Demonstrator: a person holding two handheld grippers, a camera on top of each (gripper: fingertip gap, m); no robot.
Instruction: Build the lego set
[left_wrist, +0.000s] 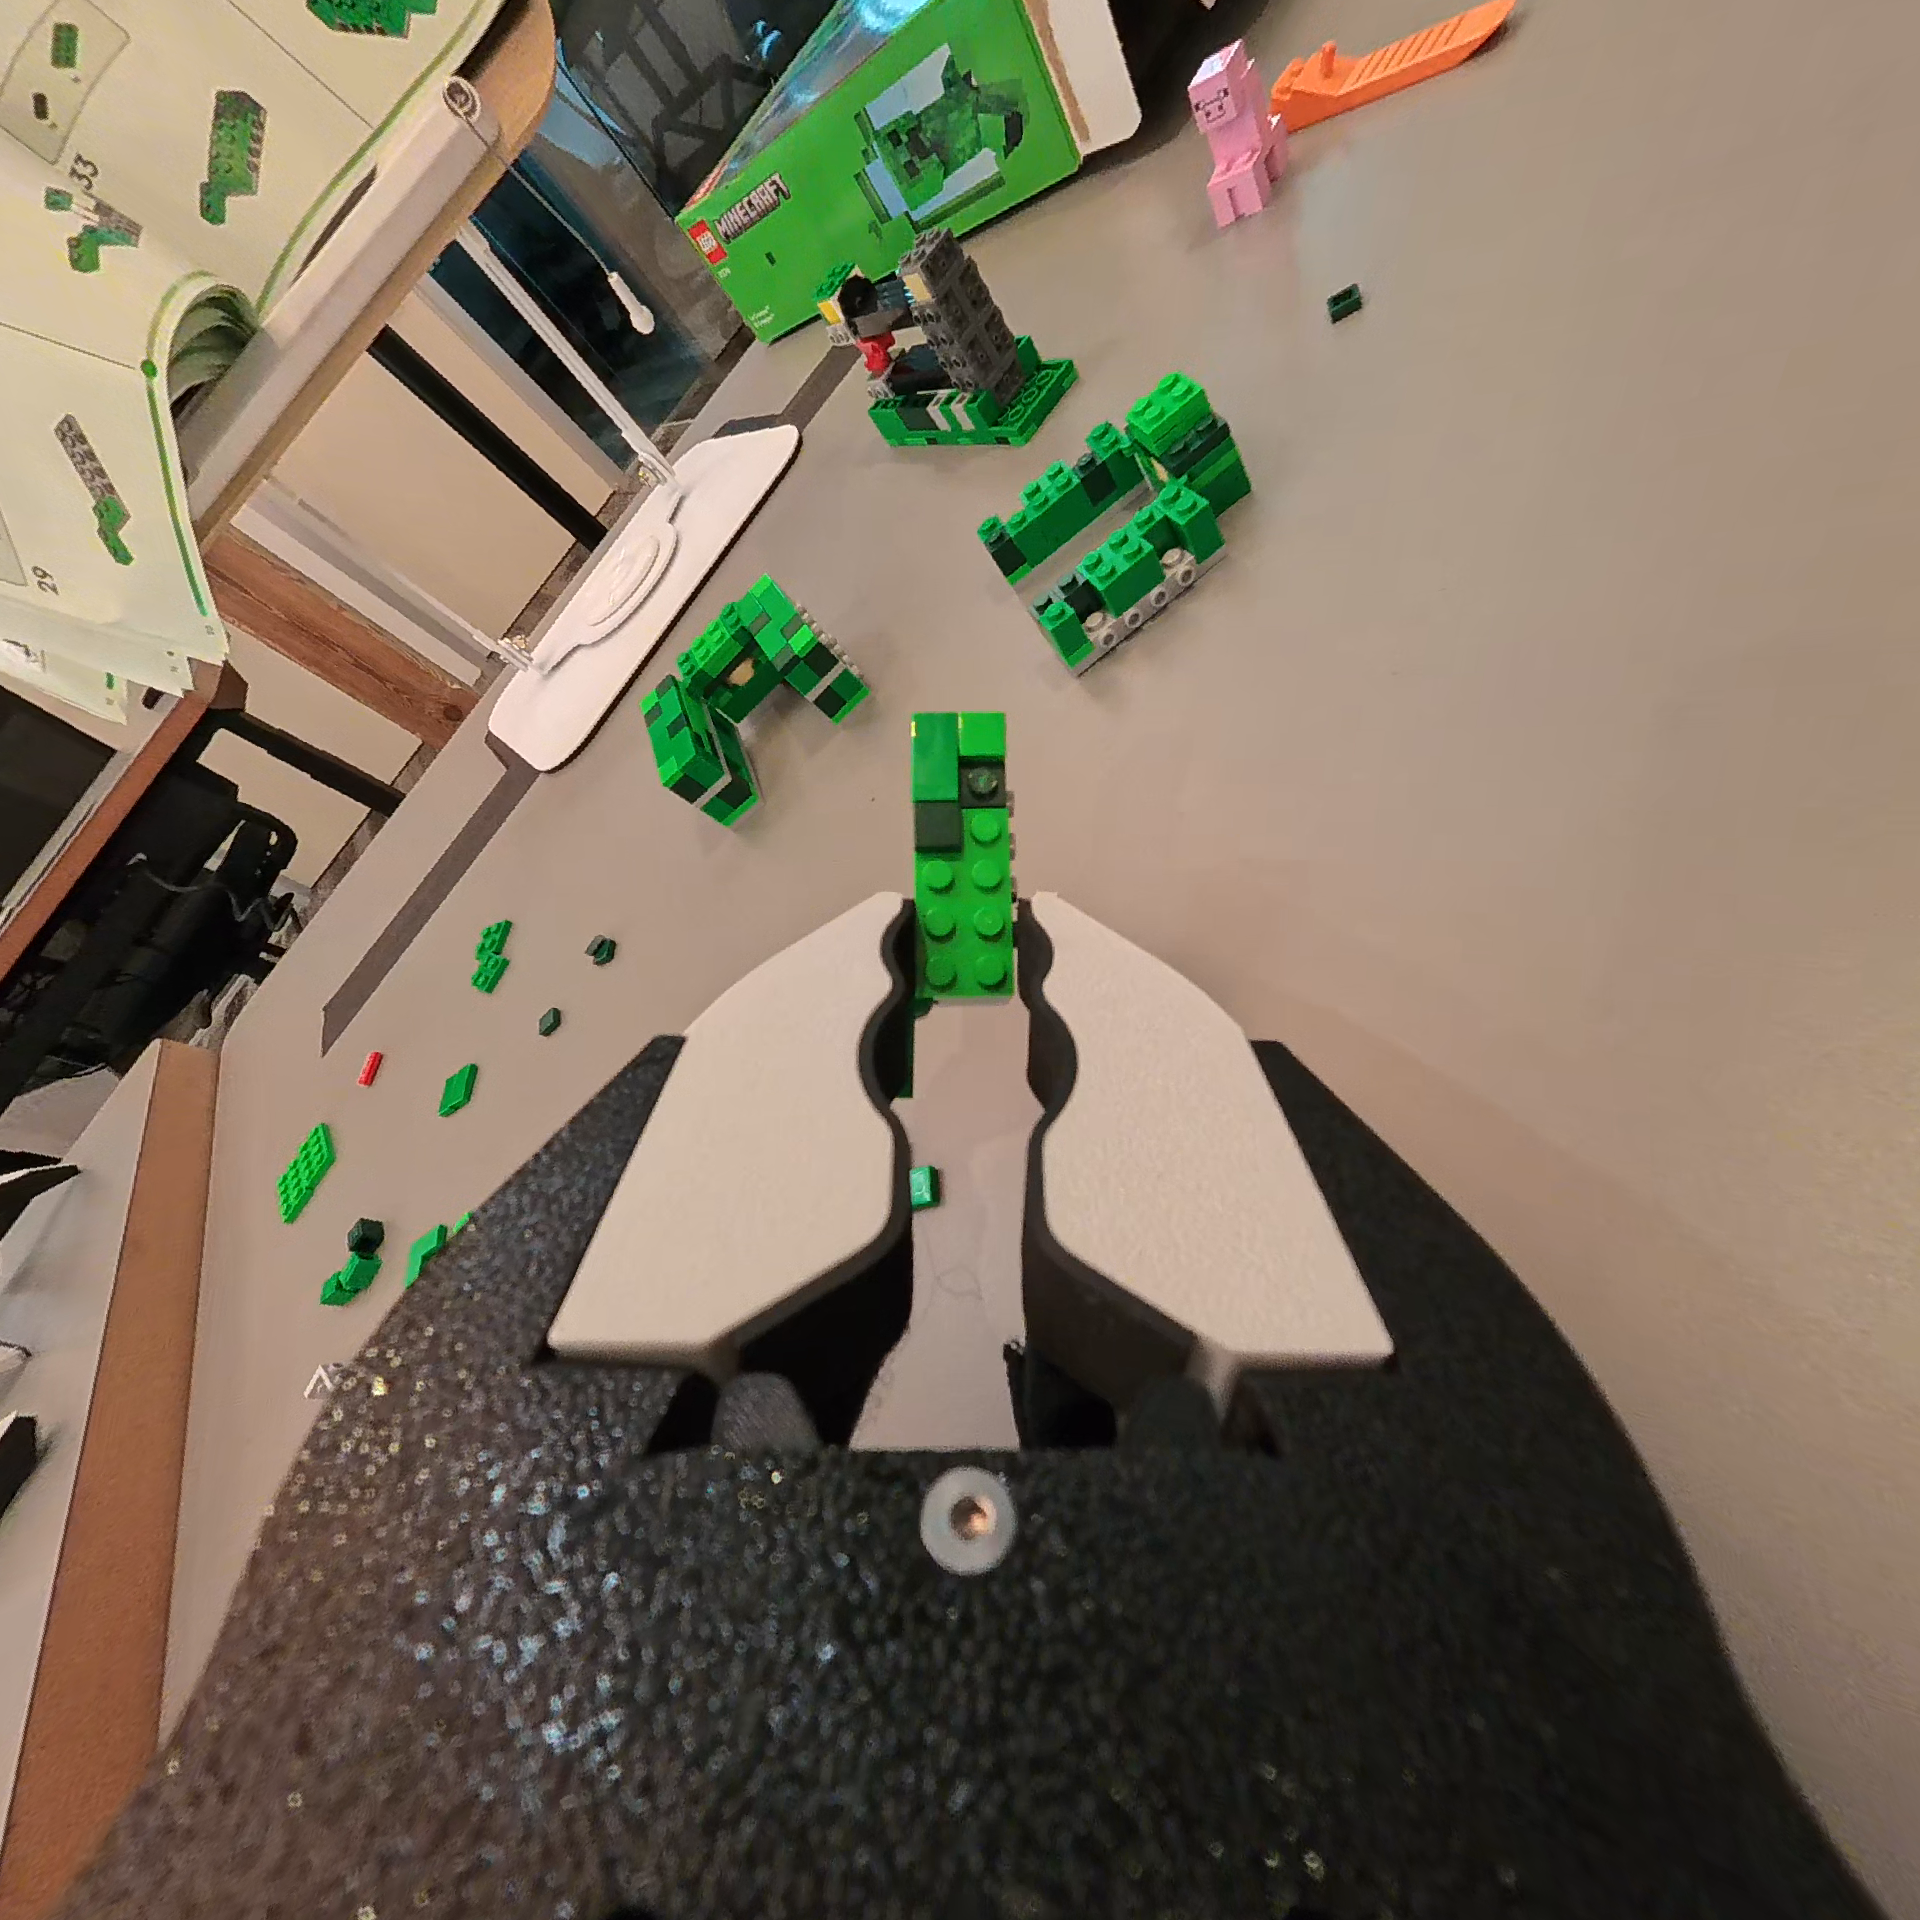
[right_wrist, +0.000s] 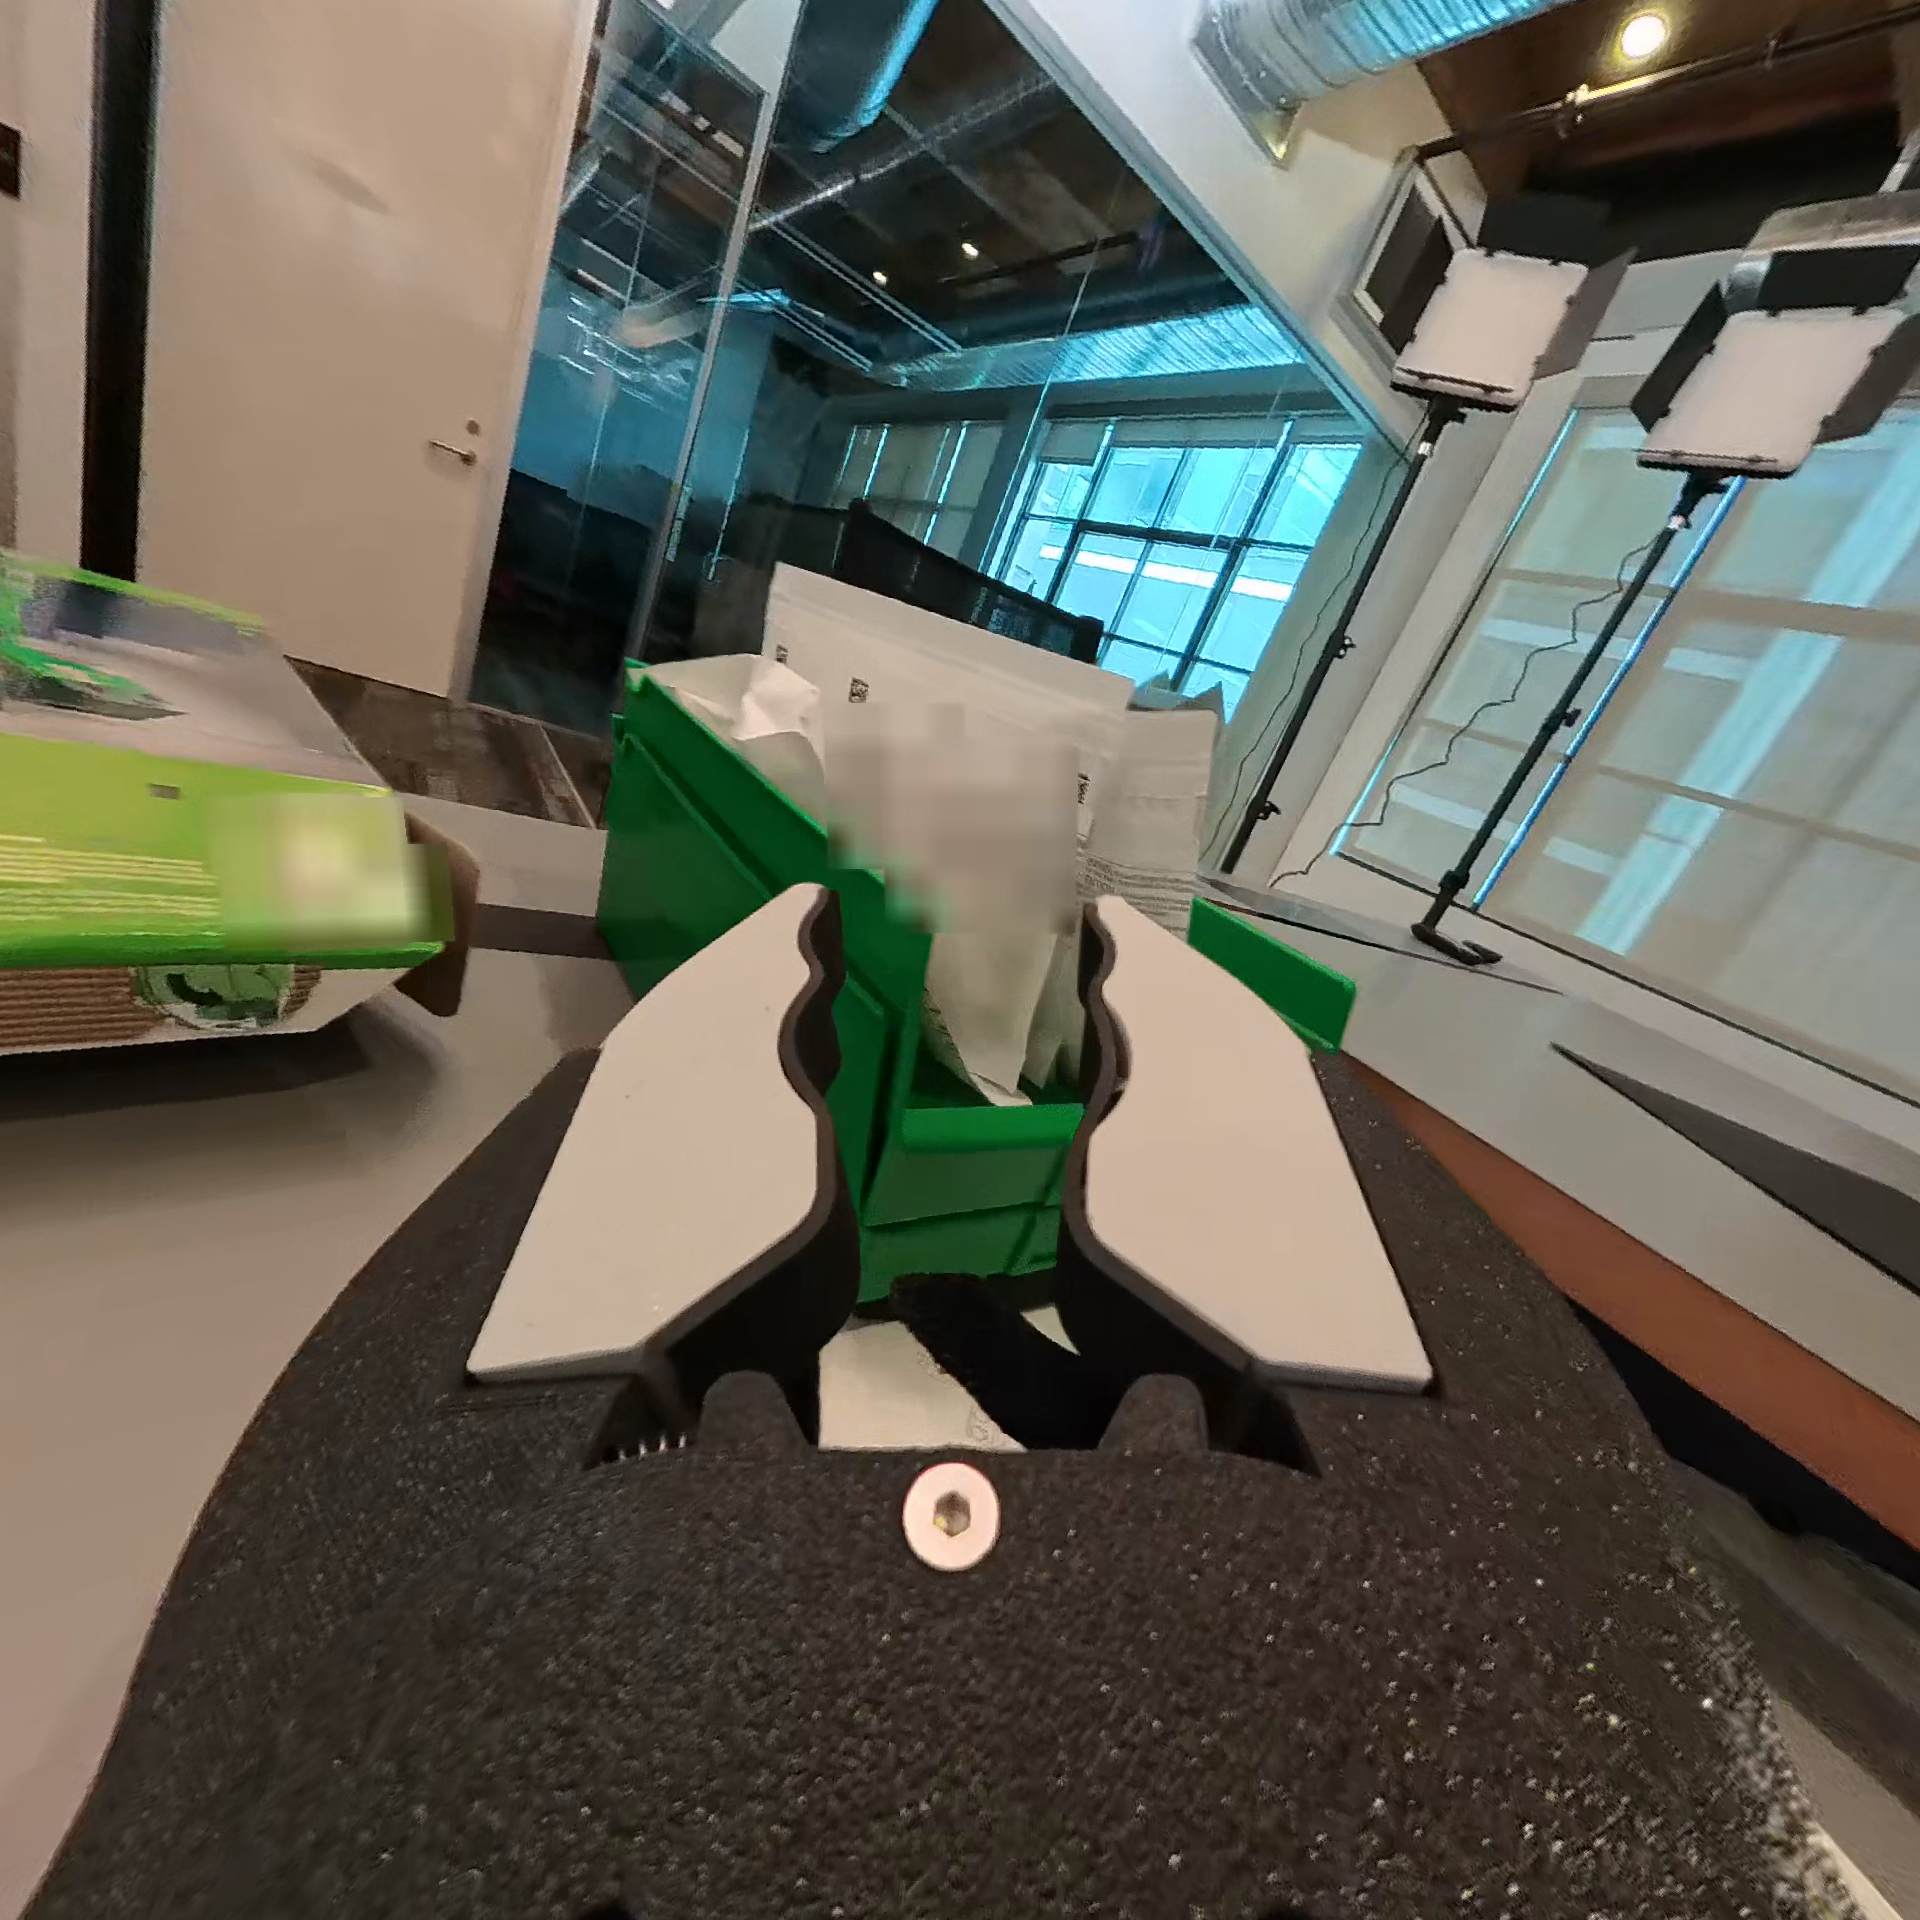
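Observation:
My left gripper (left_wrist: 966, 914) is shut on a long green brick assembly (left_wrist: 961, 831) with studs on top and dark green tiles, held above the grey table (left_wrist: 1507, 935). Beyond it lie a green arch-shaped build (left_wrist: 743, 696), a green frame build with grey beams (left_wrist: 1127, 535), and a grey tower on a green base (left_wrist: 961, 348). Small loose green pieces (left_wrist: 307, 1169) and a tiny red piece (left_wrist: 370, 1067) lie at the left. My right gripper (right_wrist: 951, 966) is open and empty, facing a green bin (right_wrist: 727, 862) that holds white paper bags (right_wrist: 935, 748).
The green set box (left_wrist: 894, 156) stands at the back, with a pink pig figure (left_wrist: 1236, 145) and an orange brick separator (left_wrist: 1382, 62) to its right. An open instruction booklet (left_wrist: 114, 312) on a white stand (left_wrist: 634, 592) is at the left. The green box also shows in the right wrist view (right_wrist: 187, 862). Light stands (right_wrist: 1455, 343) are beyond the table. The gap from one gripper's tips to the other's is roughly 60 cm.

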